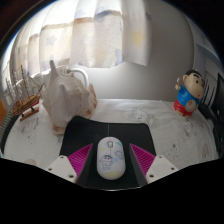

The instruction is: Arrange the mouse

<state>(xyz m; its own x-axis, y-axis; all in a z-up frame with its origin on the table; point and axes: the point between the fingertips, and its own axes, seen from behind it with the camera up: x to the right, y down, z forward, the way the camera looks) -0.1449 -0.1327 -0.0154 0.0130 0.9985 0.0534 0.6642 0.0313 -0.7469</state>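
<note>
Mouse (111,157) first: a white computer mouse with a faint speckled pattern sits on a black mouse mat (110,134), squarely between the two fingers (82,158) of the gripper (111,160). Its long axis runs straight away from the gripper, in line with the fingers, tail end towards the gripper and nose pointing out over the mat. The fingers are spread, pink pads facing inward, and I can see a strip of dark mat on each side of the mouse, so nothing is pinched yet. To my eye the flanks are what the pads would meet if they closed, with little turning needed. Beyond the mat, on the pale surface (150,110), a white teapot (63,95) stands off to the left and a small cartoon figurine (188,93) far right, both well apart from the mouse.
</note>
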